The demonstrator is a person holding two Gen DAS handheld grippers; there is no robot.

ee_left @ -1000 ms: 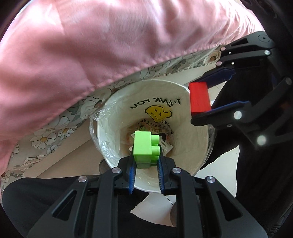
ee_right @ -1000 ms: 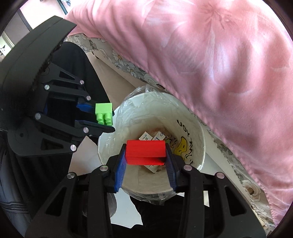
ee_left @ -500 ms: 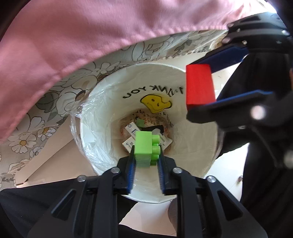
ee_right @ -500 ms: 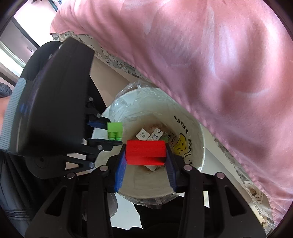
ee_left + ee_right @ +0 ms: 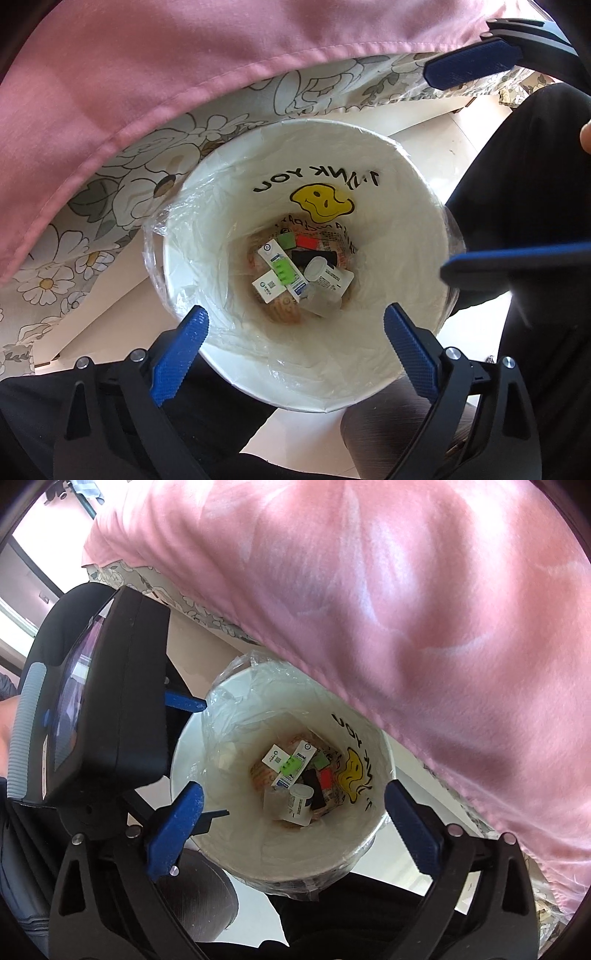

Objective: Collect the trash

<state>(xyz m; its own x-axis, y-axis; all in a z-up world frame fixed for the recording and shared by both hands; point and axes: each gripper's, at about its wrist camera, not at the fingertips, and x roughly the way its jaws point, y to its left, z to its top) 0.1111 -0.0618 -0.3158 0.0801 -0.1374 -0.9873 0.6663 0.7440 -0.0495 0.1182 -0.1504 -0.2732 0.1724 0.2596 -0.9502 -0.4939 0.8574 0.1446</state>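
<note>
A white bin (image 5: 413, 206) with a clear liner and a yellow smiley stands on the floor beside a bed. On the trash at its bottom lie a lime green brick (image 5: 286, 267) and a red block (image 5: 307, 242). My left gripper (image 5: 293, 319) hangs straight above the bin's near rim, its jaws opening wide with nothing between them. My right gripper (image 5: 491, 166) is at the bin's right side, its jaws also opening and empty. In the right wrist view the right gripper (image 5: 293, 794) frames the bin (image 5: 332, 845), with the green brick (image 5: 290, 764) and the red block (image 5: 325, 778) inside and the left gripper (image 5: 201, 758) at the left.
A pink cover (image 5: 184, 74) and a floral sheet (image 5: 122, 192) overhang the bin's far side. Small white boxes (image 5: 267, 286), a white bottle (image 5: 321, 271) and a black piece lie in the bin. A person's dark trousers (image 5: 535, 184) stand to the right. Pale floor (image 5: 110, 317) surrounds the bin.
Both grippers have opened. The green brick has dropped from the left gripper and the red block from the right, and both now lie at the bottom of the bin.
</note>
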